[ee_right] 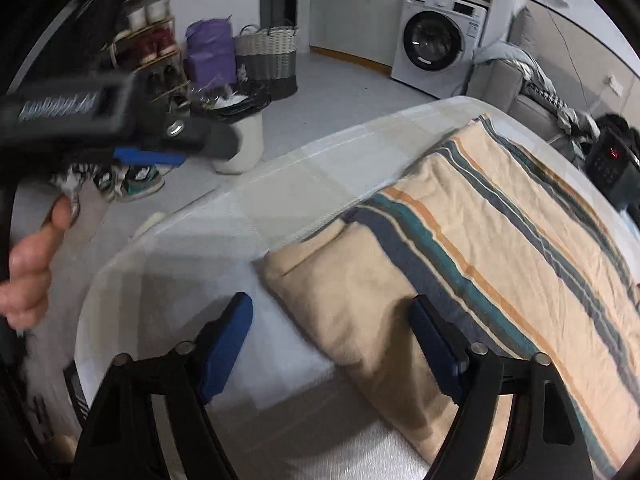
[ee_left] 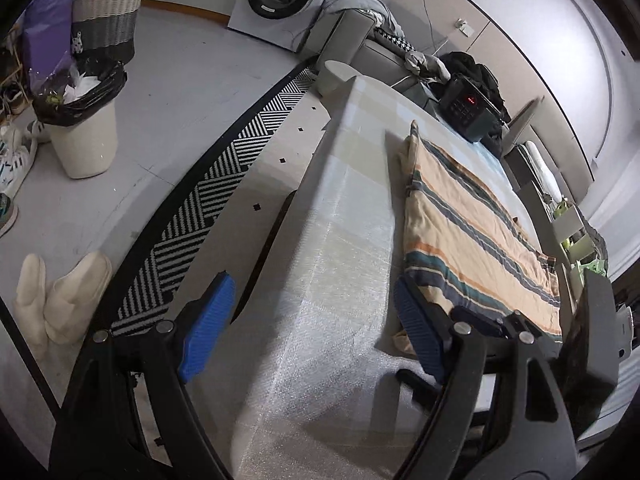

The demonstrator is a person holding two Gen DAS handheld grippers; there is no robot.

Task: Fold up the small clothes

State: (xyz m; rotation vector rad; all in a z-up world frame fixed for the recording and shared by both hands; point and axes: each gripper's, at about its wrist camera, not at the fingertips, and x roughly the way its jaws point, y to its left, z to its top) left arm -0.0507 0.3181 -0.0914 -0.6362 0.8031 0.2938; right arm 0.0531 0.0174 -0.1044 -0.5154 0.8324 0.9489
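A peach garment with teal, navy and orange stripes [ee_left: 476,236] lies flat on the pale checked table [ee_left: 352,208]. It also shows in the right wrist view [ee_right: 500,232], with a plain peach sleeve [ee_right: 352,300] folded at its near left corner. My left gripper [ee_left: 316,328] is open and empty above the table's near edge, its right finger [ee_left: 416,328] just over the garment's near corner. My right gripper [ee_right: 336,348] is open and empty, straddling the sleeve. The left gripper appears blurred at the upper left of the right wrist view [ee_right: 152,156], held by a hand.
A black device with a red display [ee_left: 468,108] sits at the table's far end. On the floor stand a white bin with a black liner [ee_left: 80,128], a woven basket [ee_left: 108,16], slippers [ee_left: 60,296], a striped rug [ee_left: 208,200] and a washing machine [ee_right: 436,44].
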